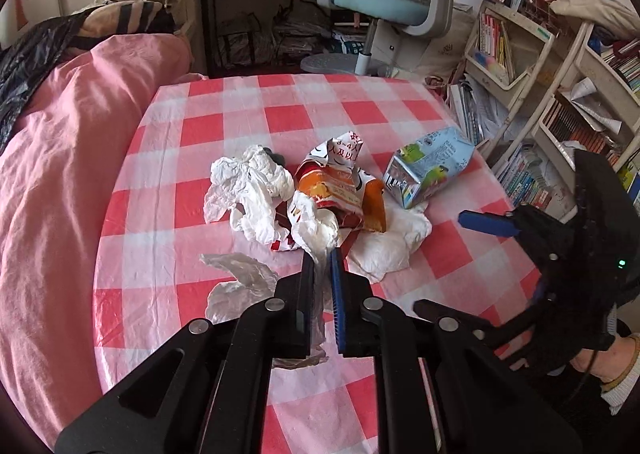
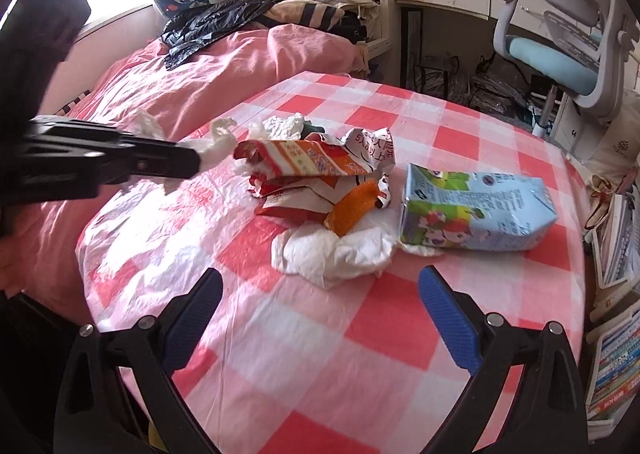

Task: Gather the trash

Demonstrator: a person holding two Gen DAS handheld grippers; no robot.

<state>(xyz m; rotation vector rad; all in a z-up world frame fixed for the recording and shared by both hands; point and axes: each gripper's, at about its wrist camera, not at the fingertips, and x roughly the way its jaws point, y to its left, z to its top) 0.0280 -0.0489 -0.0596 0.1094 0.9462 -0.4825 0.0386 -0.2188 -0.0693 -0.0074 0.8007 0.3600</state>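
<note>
While the left tongs [image 1: 321, 254] pinch a crumpled white tissue [image 1: 314, 232] between nearly closed pads at the near edge of the trash pile, the right tongs [image 2: 320, 310] hover wide apart with nothing between them, low over the red-and-white checked cloth-covered counter [image 2: 384, 334]. Trash sits clustered mid-counter: one flattened light-blue milk carton [image 2: 476, 205] lying on its side, long axis running roughly left-right in the right wrist view, its folded top end toward the right; one crushed orange-and-red printed paper box [image 2: 304, 169], long axis also about left-right, torn open. White tissue wads, about four: the pinched one, a bigger wad [image 1: 248, 189] left of the box, one flat one [image 2: 332, 250] under the box and carton, touching both, and a thin translucent plastic-looking piece [image 1: 240, 282] near the left tongs; exact count unsure since they overlap. Pink bedding [image 1: 60, 157] lies beside the counter with one black plastic bag [image 2: 212, 21] on it. One blue-seated grey desk chair [image 1: 384, 5] stands behind.
</note>
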